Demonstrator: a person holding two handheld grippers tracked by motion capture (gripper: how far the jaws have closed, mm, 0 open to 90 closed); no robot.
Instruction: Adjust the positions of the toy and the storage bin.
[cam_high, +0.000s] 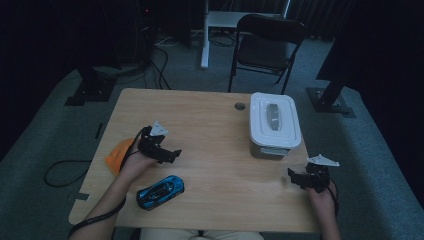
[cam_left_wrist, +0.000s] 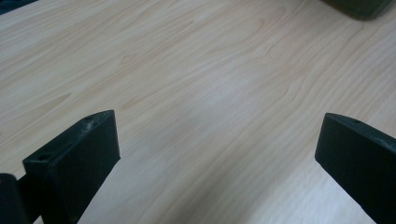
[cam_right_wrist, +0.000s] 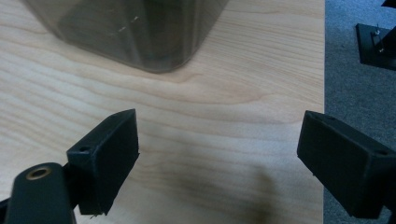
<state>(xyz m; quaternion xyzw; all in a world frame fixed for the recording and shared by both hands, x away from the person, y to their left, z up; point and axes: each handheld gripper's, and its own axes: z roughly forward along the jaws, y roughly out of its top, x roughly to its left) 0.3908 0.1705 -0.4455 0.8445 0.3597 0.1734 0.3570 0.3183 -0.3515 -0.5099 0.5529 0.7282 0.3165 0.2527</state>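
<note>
Item 1, lidded storage box (cam_high: 274, 125): white lid with a grey handle set in its top, translucent grey body, standing shut on the far right part of the bench (cam_high: 210, 120). It is serving as the landmark for every entry below.

Item 2, blue toy car (cam_high: 160, 191): lying on its wheels well to the near left of the box, close to the bench's near edge, nose pointing roughly toward the box. Nothing is touching it. It is probably waiting to go into the box, which would explain its place within easy reach of your left hand.

Item 3, left gripper (cam_high: 170, 156): you are holding it left of the box, just beyond the car and apart from it. Its fingers (cam_left_wrist: 77, 158) are standing spread wide with bare wood between them, gripping nothing, and are aiming across the bench toward the box's corner.

Item 4, right gripper (cam_high: 300, 179): you are holding it just near of the box, at the bench's right edge. Its fingers (cam_right_wrist: 109, 149) are also standing spread and empty, facing the box's rounded lower corner (cam_right_wrist: 159, 46); it seems placed to deal with the lid while the other hand fetches the car.

Item 5, orange cloth-like object (cam_high: 119, 154): lying far left of the box, partly behind your left hand; what it is cannot be told.
</note>
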